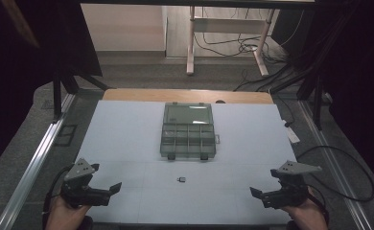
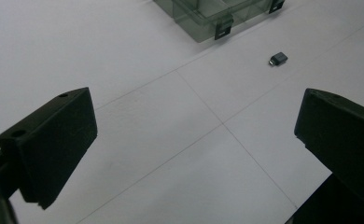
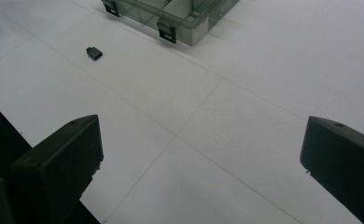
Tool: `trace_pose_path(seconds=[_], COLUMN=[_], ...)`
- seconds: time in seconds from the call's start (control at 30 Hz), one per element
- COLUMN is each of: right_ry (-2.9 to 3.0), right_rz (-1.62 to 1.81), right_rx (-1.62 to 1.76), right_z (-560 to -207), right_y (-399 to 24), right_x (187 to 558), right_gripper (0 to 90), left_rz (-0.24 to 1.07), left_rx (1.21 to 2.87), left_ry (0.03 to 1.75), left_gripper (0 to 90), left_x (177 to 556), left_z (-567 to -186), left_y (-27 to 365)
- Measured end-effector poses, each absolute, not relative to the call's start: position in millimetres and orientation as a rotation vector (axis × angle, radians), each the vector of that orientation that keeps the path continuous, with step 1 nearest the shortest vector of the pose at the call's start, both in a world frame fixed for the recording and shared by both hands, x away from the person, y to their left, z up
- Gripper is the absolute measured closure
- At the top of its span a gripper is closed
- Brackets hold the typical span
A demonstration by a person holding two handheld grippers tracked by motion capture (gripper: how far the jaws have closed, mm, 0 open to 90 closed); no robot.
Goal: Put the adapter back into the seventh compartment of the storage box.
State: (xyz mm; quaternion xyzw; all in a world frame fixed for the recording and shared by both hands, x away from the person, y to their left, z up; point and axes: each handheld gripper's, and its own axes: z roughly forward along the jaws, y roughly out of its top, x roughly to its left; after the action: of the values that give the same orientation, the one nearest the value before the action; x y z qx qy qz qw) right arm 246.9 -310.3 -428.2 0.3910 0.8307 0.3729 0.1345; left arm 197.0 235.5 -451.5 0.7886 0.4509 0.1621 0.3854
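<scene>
A clear grey compartment box [image 1: 188, 134] lies open in the middle of the white table, its lid [image 1: 188, 113] laid flat behind it; its front latches show in the left gripper view [image 2: 222, 29] and in the right gripper view [image 3: 166, 31]. A small dark adapter-like part [image 1: 181, 179] lies on the table in front of the box, also seen in the left gripper view [image 2: 277, 59] and the right gripper view [image 3: 94, 52]. My left gripper [image 1: 109, 191] rests open at the front left, empty. My right gripper [image 1: 261, 196] rests open at the front right, empty.
The white table [image 1: 127, 143] has a wooden strip [image 1: 185, 96] along its far edge. Metal rails [image 1: 36, 158] run along both sides. A cable [image 1: 338, 163] loops off the right edge. A desk frame [image 1: 223, 28] and loose wires stand on the floor beyond.
</scene>
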Motion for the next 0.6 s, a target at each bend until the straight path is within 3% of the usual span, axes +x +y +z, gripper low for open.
trace_pose_path(seconds=[0.6], right_ry=[2.475], right_rz=[1.110], right_rx=[1.054], right_z=[-431], right_y=[-285], right_x=[266], right_gripper=[0.0], left_rz=[0.391], left_rx=[2.044], left_ry=[1.136], left_gripper=[0.0], left_x=[199], left_z=[-452], left_y=[233])
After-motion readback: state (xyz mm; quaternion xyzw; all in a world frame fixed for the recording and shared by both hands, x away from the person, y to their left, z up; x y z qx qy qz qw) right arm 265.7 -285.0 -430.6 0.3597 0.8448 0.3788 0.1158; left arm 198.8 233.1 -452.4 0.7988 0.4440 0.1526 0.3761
